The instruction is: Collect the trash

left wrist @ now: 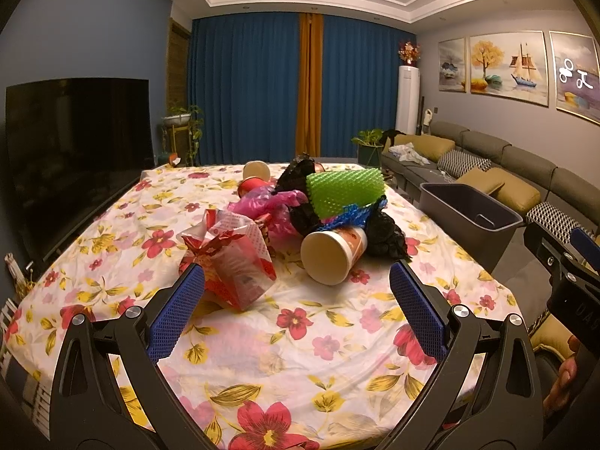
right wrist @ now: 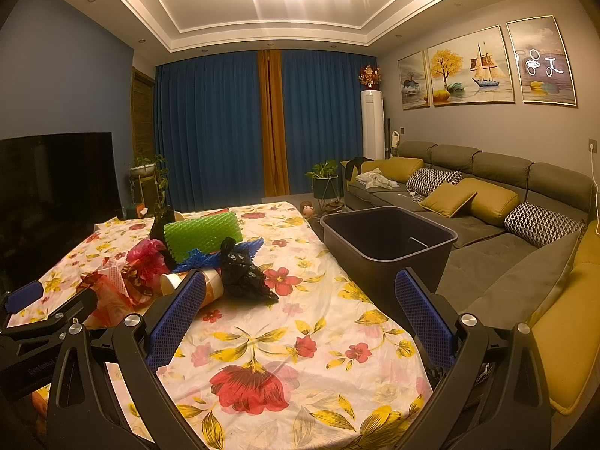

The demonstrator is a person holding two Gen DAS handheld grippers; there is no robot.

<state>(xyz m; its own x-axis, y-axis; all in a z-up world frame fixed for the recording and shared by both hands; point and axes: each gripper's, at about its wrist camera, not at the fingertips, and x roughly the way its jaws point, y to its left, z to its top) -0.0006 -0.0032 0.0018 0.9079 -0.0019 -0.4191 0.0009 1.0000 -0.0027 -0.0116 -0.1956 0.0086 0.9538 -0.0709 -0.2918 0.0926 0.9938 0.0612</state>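
Observation:
A pile of trash lies on the floral tablecloth (left wrist: 300, 337): a red-and-white plastic bag (left wrist: 232, 258), a paper cup (left wrist: 332, 253) on its side, a green foam net (left wrist: 345, 189), a pink bag (left wrist: 270, 202) and a black bag (left wrist: 386, 232). My left gripper (left wrist: 296, 288) is open and empty, just short of the red-and-white bag and the cup. My right gripper (right wrist: 300, 300) is open and empty over the table's right side, with the black bag (right wrist: 243, 277) and cup (right wrist: 210, 288) ahead to the left. A dark bin (right wrist: 390, 240) stands beside the table's right edge.
A grey sofa (right wrist: 487, 225) with yellow and patterned cushions runs along the right wall. A television (left wrist: 75, 150) stands to the left. Potted plants (right wrist: 324, 180) and blue curtains are at the back. The right gripper's body shows in the left wrist view (left wrist: 562, 262).

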